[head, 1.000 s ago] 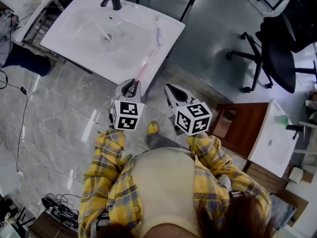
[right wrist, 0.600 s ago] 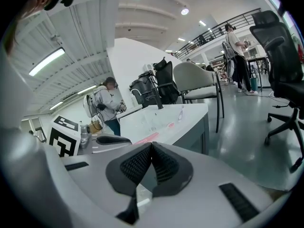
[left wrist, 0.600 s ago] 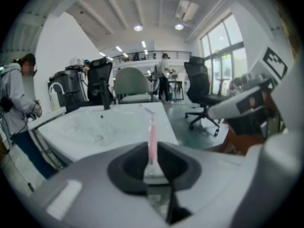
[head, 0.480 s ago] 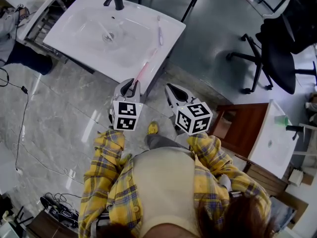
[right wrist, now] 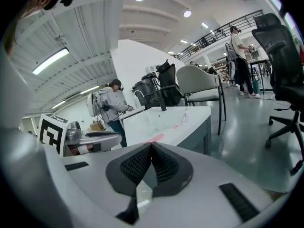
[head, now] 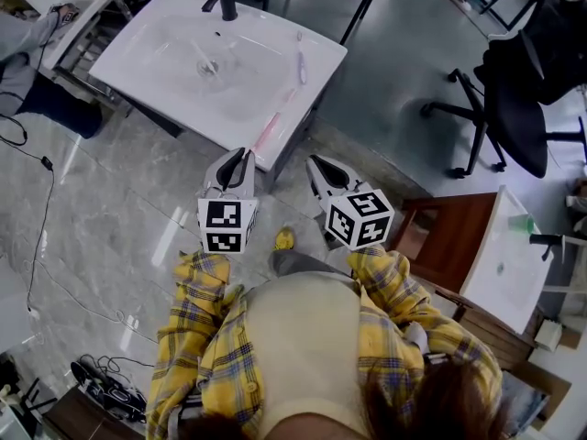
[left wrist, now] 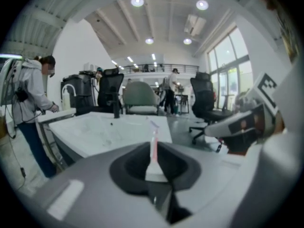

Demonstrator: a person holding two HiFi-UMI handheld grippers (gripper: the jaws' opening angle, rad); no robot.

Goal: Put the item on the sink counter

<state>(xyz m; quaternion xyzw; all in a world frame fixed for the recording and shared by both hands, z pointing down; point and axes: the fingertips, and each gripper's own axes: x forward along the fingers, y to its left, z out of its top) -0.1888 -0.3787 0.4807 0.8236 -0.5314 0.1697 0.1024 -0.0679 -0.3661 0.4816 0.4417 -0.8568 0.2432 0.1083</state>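
Observation:
A pink toothbrush (head: 273, 125) lies slanted over the near right edge of the white sink counter (head: 316, 81); its head points toward the basin. My left gripper (head: 240, 157) is at the counter's front edge, shut on the toothbrush's white handle end. In the left gripper view the toothbrush (left wrist: 154, 148) runs straight out from the left gripper (left wrist: 155, 177) over the counter (left wrist: 104, 129). My right gripper (head: 317, 164) hangs beside the counter's corner over the floor, shut and holding nothing. The right gripper (right wrist: 151, 151) looks at the counter (right wrist: 180, 122) from the side.
A second toothbrush (head: 301, 62) lies on the counter's right rim and a black faucet (head: 225, 3) stands at its back. A black office chair (head: 514, 99) is to the right, and a wooden stand (head: 440, 232) with another basin is nearer. A person (left wrist: 33, 96) works at the counter's left.
The left gripper's marker cube has dropped back and slightly left, flattening the gripper. The toothbrush now rests lower along the counter edge. The right gripper has stayed put.

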